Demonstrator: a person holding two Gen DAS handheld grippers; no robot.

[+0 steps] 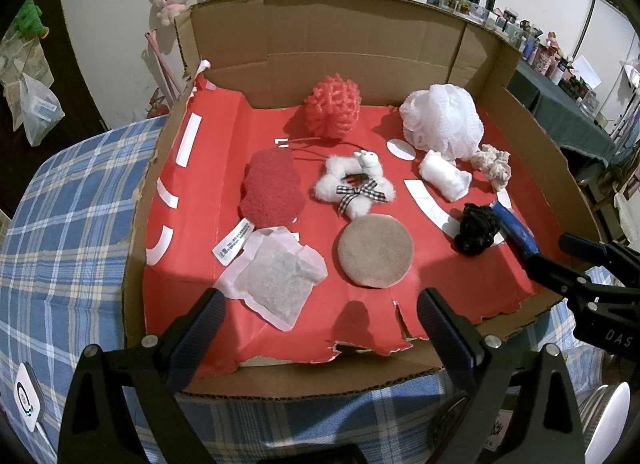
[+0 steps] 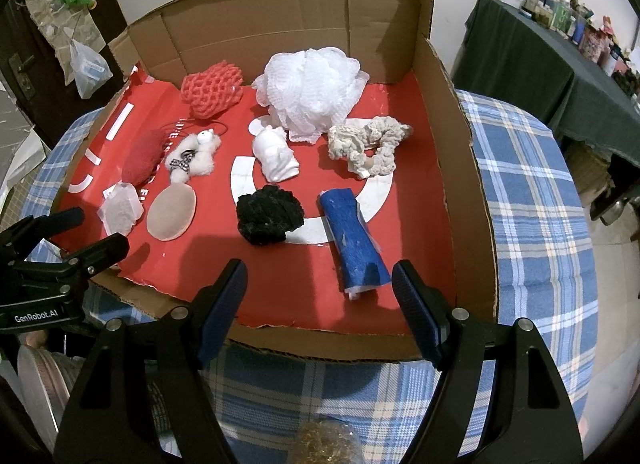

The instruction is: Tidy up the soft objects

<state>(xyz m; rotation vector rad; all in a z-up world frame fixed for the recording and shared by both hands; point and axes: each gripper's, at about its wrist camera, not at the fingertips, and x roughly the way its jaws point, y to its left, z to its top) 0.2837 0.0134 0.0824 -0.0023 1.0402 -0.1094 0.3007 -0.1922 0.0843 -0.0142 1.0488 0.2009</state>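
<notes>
lying with its long axis running near-to-far, the blue roll [image 2: 356, 242] sits before the empty, wide-apart right gripper [image 2: 320, 284].

Around the round tan pad [image 1: 375, 250] on the red liner, a white mesh pouf [image 1: 442, 121] and a red net ball [image 1: 332, 105] sit far behind. A black scrunchie [image 1: 478, 228] and a lying blue roll [image 2: 354, 242] rest to its right, and a flat white sachet [image 1: 274, 279] lies left.

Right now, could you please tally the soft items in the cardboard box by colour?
Red: 2, net ball, plush pad
White or cream: 5, pouf, roll, scrunchie, fluffy wreath, sachet
Tan: 1, round pad
Black: 1, scrunchie
Blue: 1, roll
Total: 10
</notes>
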